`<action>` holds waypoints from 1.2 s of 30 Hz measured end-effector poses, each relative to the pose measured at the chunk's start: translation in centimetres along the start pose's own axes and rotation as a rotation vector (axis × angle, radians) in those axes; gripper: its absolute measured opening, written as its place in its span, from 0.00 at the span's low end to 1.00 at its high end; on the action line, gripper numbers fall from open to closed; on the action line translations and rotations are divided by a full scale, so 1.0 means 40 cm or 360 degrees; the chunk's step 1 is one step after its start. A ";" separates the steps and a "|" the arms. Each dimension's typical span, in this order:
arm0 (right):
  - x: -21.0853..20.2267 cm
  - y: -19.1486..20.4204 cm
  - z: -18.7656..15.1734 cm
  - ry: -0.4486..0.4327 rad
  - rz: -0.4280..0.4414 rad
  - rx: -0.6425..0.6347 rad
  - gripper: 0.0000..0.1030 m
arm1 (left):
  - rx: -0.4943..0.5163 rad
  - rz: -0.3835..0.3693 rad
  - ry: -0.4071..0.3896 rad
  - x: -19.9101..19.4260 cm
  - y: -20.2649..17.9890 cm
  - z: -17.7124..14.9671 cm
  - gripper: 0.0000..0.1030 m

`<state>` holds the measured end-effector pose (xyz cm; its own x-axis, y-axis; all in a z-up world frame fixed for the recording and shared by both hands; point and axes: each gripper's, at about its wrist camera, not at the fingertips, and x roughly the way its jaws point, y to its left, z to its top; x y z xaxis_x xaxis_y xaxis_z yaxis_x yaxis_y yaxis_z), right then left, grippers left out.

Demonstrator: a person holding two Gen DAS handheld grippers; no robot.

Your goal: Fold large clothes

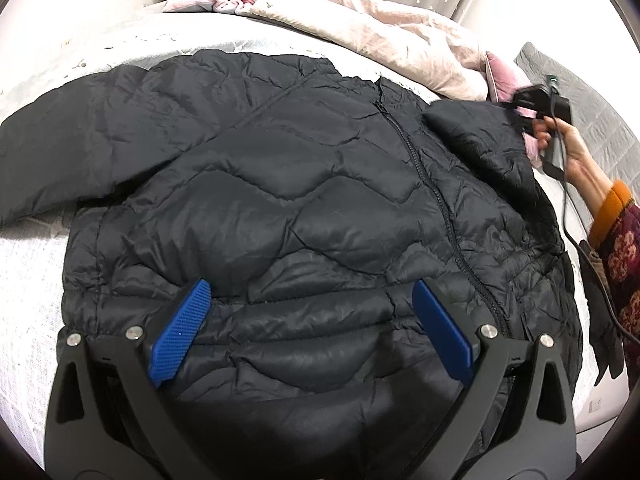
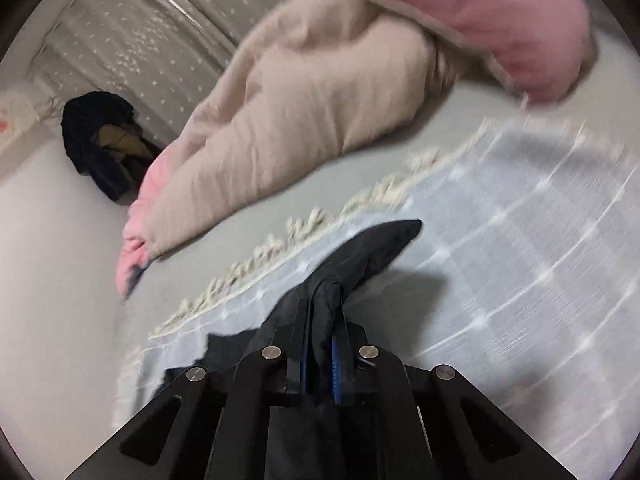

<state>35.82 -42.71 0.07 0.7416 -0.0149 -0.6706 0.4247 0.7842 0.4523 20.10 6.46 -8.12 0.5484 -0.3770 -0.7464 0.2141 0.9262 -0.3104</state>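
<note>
Black quilted jacket spread front-up, zipped, across pale bedcover — flattened for folding. Left gripper spread wide over hem, empty, probably ready to pin. Right gripper clamped on sleeve — lifted, likely for folding inward.

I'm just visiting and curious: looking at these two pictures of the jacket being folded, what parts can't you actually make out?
- Black quilted puffer jacket, left wrist view: its hem is hidden behind the open left gripper.
- Same jacket's sleeve end, right wrist view: motion blur smears it where the right gripper pinches it.
- Dark heap of clothes, right wrist view: too small and blurred to identify.
</note>
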 end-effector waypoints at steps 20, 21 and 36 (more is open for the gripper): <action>-0.406 -0.588 -0.050 -0.0262 -0.1233 -0.0280 0.15 | 0.0050 -0.0012 -0.0005 -0.007 -0.020 -0.013 0.98; -0.396 -0.621 -0.069 -0.0202 -0.1258 -0.0272 0.17 | 0.0056 -0.0004 -0.0002 -0.005 -0.020 -0.012 0.98; -0.500 -0.748 -0.203 0.0217 -0.1121 -0.0135 0.57 | 0.0173 -0.0009 0.0123 -0.017 -0.045 -0.004 0.98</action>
<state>4.07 -60.84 -4.81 0.2327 -0.4614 -0.8561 0.7324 0.6623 -0.1579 19.23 5.04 -7.15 0.4839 -0.3780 -0.7893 0.3057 0.9181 -0.2523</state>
